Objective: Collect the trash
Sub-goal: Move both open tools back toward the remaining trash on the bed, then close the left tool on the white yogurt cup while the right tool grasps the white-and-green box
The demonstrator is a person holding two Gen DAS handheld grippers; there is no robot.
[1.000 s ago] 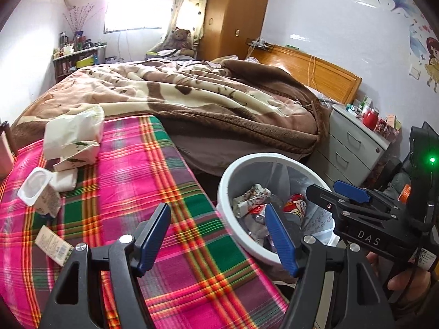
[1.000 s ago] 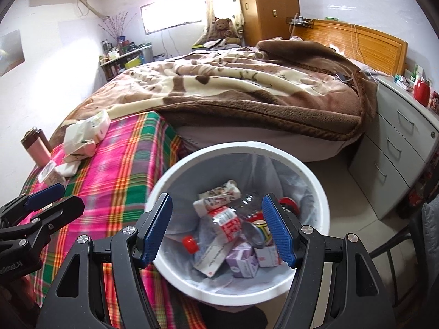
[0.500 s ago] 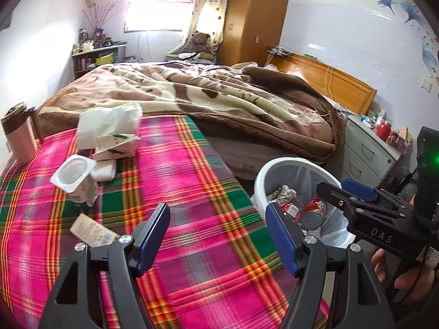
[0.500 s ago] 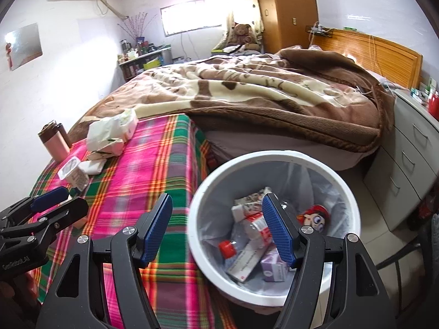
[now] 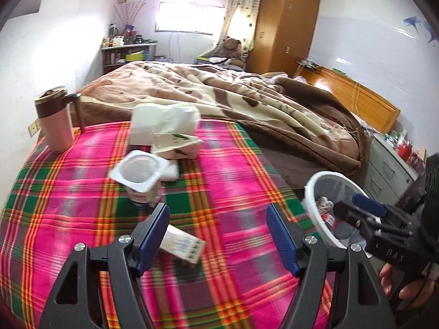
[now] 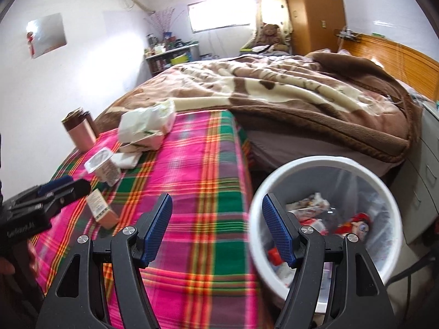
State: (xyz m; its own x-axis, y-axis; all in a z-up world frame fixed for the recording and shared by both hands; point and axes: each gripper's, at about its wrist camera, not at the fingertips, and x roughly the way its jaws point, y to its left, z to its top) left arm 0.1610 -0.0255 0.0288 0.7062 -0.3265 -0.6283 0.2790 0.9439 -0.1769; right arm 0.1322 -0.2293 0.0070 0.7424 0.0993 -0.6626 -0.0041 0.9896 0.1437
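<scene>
Plaid cloth [image 5: 68,192] fills my near view. Both my left gripper [image 5: 216,235] and right gripper [image 6: 216,233] gape wide, holding nothing. Nearest lies a flat small carton [image 5: 183,244], beyond it an empty white yogurt cup [image 5: 140,175], then crumpled wrappers [image 5: 167,126]. Beside the cloth, the white bin [image 6: 323,164] holds packets and bottles.

The plaid cloth [image 5: 82,192] is woven fabric, matt and slightly ribbed. The yogurt cup [image 5: 141,176] is thin white plastic with a dull sheen. The small carton [image 5: 182,242] looks like printed cardboard. The tumbler [image 5: 56,122] has a smooth satin pink body. The trash bin [image 6: 323,164] is smooth white plastic, lined with a thin translucent film. The blanket [image 6: 288,90] is plush fleece.
</scene>
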